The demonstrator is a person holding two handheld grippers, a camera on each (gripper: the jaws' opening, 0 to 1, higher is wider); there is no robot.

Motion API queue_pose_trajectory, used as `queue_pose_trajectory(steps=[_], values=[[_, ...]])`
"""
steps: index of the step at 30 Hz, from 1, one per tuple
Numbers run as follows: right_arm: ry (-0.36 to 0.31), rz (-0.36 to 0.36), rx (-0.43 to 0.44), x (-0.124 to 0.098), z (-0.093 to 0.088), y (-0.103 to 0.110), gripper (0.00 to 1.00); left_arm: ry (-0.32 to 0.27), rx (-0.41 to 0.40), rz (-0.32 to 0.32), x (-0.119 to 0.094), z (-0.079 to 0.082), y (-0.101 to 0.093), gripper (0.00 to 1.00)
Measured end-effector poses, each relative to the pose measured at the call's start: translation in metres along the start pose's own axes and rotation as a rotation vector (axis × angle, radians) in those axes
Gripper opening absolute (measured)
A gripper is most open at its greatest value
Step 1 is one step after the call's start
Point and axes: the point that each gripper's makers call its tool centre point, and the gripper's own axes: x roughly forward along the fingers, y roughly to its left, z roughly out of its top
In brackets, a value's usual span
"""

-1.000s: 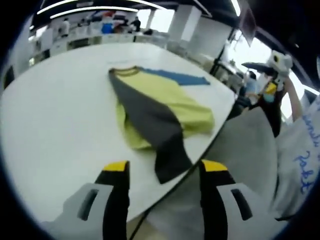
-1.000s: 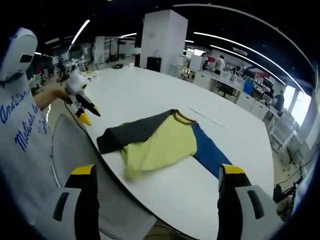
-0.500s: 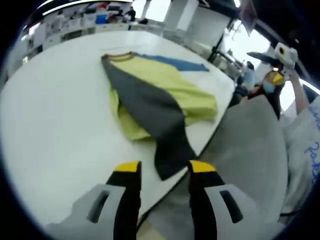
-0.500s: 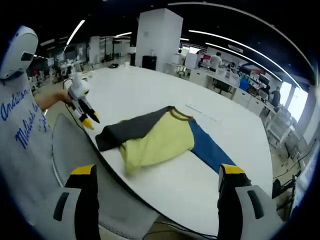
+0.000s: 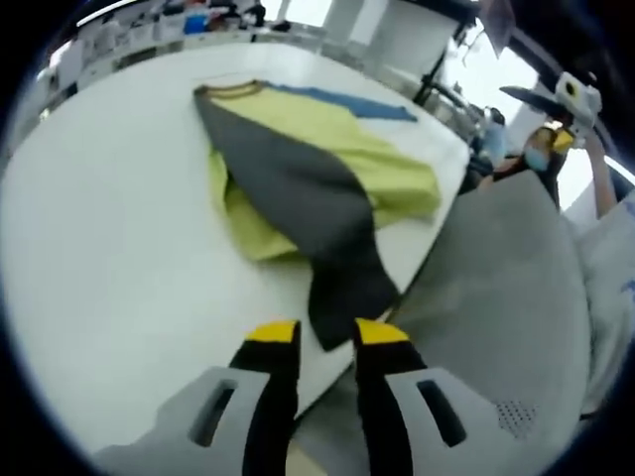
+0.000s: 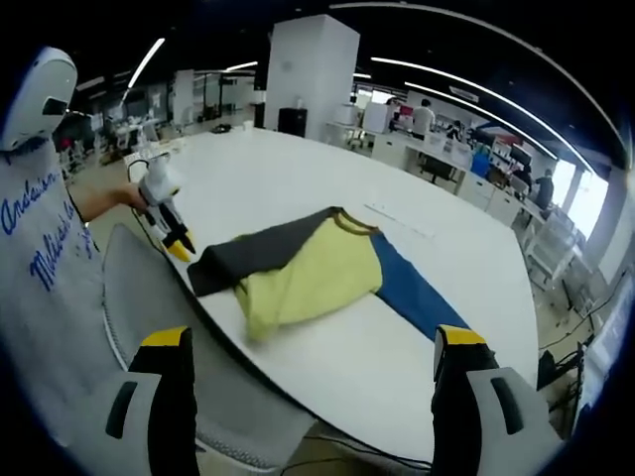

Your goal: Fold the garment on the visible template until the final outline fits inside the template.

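Note:
The garment is a yellow shirt with one dark grey sleeve and one blue sleeve. It lies partly folded on the white table, the dark sleeve reaching to the table's near edge. My left gripper has its jaws drawn close with a narrow gap, and the sleeve's tip lies between them. In the right gripper view the shirt shows whole, with the left gripper at the sleeve's end. My right gripper stands wide open, apart from the cloth.
A grey chair back stands against the table's edge beside the sleeve, and shows again as a chair back in the right gripper view. A person's grey shirt is at the left. Desks and people are far behind the table.
The left gripper has come down to the dark sleeve's tip and its jaws have narrowed from wide apart to a small gap. The right gripper has stayed wide open.

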Motion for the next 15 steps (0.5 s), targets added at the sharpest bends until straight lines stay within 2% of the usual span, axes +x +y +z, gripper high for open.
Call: queue_pose_trajectory(steps=[5, 9, 15], values=[[0.001, 0.002, -0.003, -0.0009, -0.0001, 0.001, 1.0, 0.009, 0.015, 0.006, 0.0031, -0.0014, 0.0008, 0.15], [0.008, 0.002, 0.002, -0.0013, -0.0017, 0.0017, 1.0, 0.043, 0.044, 0.031, 0.0066, -0.007, 0.0056, 0.18], [0.013, 0.004, 0.007, -0.0015, -0.0036, 0.0019, 1.0, 0.042, 0.032, 0.019, 0.0106, -0.0073, 0.0061, 0.14]])
